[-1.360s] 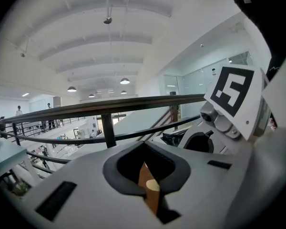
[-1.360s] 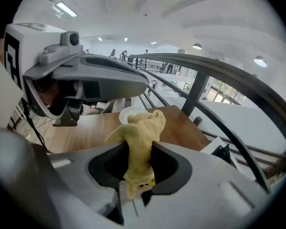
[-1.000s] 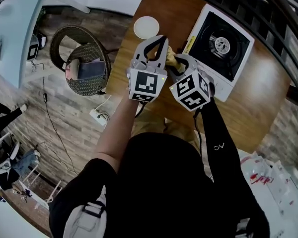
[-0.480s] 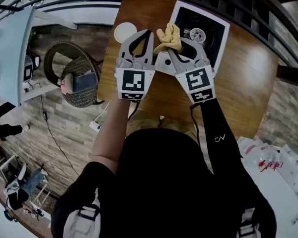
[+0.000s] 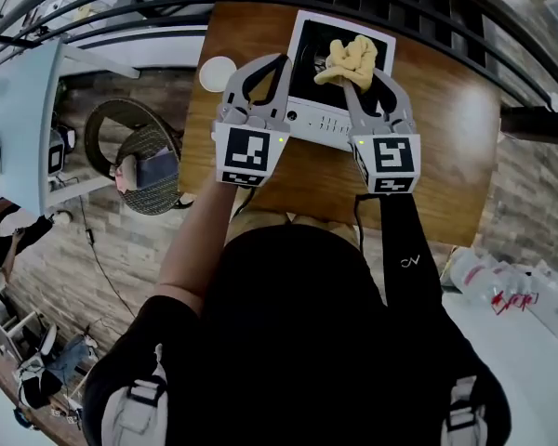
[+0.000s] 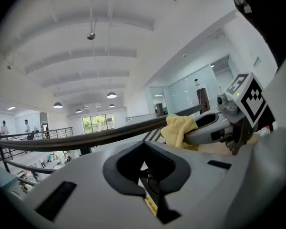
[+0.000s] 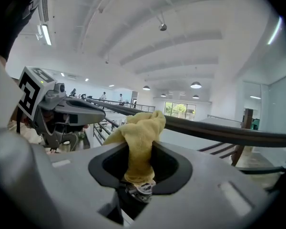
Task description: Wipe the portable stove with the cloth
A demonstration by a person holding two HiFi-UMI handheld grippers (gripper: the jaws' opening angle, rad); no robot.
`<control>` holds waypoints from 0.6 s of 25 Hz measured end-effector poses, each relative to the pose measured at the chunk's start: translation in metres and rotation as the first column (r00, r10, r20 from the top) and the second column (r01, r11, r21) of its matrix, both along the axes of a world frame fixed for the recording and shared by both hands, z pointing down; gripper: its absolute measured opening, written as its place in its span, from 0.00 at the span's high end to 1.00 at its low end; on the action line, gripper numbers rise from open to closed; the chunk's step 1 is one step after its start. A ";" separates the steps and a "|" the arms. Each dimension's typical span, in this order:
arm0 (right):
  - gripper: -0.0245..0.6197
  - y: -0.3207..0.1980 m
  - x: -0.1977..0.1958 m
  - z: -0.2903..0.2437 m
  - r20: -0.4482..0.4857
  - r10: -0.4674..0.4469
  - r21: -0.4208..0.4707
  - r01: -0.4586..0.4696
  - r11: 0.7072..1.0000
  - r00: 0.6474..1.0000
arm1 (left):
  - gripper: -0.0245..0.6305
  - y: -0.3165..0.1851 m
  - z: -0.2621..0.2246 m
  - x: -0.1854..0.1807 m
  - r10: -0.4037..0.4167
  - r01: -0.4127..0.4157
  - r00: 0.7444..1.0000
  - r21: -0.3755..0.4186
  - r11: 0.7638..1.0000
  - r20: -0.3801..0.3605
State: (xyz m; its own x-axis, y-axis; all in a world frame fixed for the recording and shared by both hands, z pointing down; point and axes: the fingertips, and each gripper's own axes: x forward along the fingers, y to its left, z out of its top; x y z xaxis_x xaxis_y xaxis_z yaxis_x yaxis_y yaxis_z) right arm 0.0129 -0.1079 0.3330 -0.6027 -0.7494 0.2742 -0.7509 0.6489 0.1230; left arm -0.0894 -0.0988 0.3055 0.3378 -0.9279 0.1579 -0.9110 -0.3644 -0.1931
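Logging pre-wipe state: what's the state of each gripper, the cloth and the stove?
left gripper: shut, empty.
right gripper: shut on the cloth.
cloth: bunched, held over the portable stove; contact unclear.
portable stove: flat on the table, nothing standing on it.

Wooden table (image 5: 446,133), white dish (image 5: 217,72) (round), wicker chair (image 5: 154,194)

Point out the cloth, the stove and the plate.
cloth (image 5: 352,59), head view, bunched middle.
stove (image 5: 316,124), head view, white front panel.
plate (image 5: 217,72), head view, centre.
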 end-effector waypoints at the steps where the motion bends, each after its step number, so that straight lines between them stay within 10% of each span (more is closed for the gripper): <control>1: 0.78 -0.001 0.007 -0.005 0.015 0.024 0.013 -0.024 1.000 1.000 | 0.95 0.000 -0.003 0.004 0.010 -0.010 1.000 0.007 1.000 0.003; 15: 0.78 -0.001 0.030 -0.019 0.036 0.125 0.101 -0.128 0.987 0.991 | 0.95 -0.002 -0.007 0.006 0.008 -0.008 1.000 0.017 1.000 0.011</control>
